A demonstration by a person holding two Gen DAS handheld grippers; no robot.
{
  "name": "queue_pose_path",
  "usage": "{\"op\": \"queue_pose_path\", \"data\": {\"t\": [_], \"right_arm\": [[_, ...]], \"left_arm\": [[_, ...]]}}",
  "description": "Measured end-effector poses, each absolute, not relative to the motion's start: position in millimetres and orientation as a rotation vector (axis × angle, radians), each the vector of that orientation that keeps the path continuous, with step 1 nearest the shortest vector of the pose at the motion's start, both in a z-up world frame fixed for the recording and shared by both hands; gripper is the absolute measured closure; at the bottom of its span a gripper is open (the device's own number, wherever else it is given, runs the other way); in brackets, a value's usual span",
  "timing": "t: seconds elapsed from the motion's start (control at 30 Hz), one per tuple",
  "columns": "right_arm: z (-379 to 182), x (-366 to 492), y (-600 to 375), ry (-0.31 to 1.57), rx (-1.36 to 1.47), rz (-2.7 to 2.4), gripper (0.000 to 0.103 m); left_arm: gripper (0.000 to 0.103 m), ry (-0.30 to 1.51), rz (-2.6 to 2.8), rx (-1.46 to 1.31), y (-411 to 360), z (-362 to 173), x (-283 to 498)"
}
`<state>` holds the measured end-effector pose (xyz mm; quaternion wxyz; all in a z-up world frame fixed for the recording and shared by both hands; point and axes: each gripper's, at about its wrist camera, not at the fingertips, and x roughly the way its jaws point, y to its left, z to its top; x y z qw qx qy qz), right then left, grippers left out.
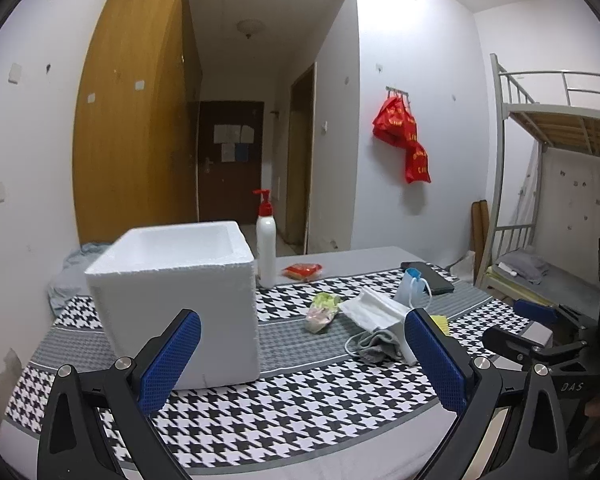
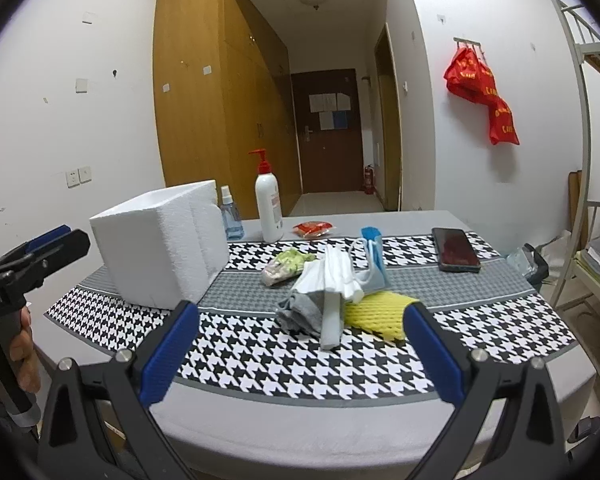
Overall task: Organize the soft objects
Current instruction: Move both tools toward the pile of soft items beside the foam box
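Observation:
A heap of soft things lies mid-table: a grey sock (image 2: pixel 302 312), a white folded cloth (image 2: pixel 332 276), a white foam strip (image 2: pixel 331 328), a yellow foam net (image 2: pixel 380 314), a blue face mask (image 2: pixel 374 264) and a green-pink packet (image 2: pixel 286 266). My right gripper (image 2: pixel 300 308) is open, just short of the sock and net. To the left stands an open white foam box (image 1: pixel 172 292). My left gripper (image 1: pixel 303 316) hangs open beside the box's front right corner, holding nothing. The grey sock (image 1: pixel 374 344) and white cloth (image 1: pixel 374 308) lie by its right finger.
A black phone (image 2: pixel 456 248) lies at the right of the houndstooth cloth (image 2: pixel 284 364). A red-pump lotion bottle (image 2: pixel 268 208), a spray bottle (image 2: pixel 230 216) and a red packet (image 2: pixel 312 229) stand behind. A hand (image 2: pixel 20 344) holds the left gripper. A bunk bed (image 1: pixel 540 200) stands right.

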<state>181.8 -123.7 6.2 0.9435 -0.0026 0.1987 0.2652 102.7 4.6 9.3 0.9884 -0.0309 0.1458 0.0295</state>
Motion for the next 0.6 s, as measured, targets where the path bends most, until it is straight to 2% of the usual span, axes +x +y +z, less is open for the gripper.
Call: {"op": "queue_pose_path", "data": {"t": [0.6], "right_arm": [[2.7,225.8,-128.6,0.460,-0.001,0.522,0.000]], "left_arm": [[0.001,0.366,0.015,-0.042,-7.7,13.4,155.4]]}}
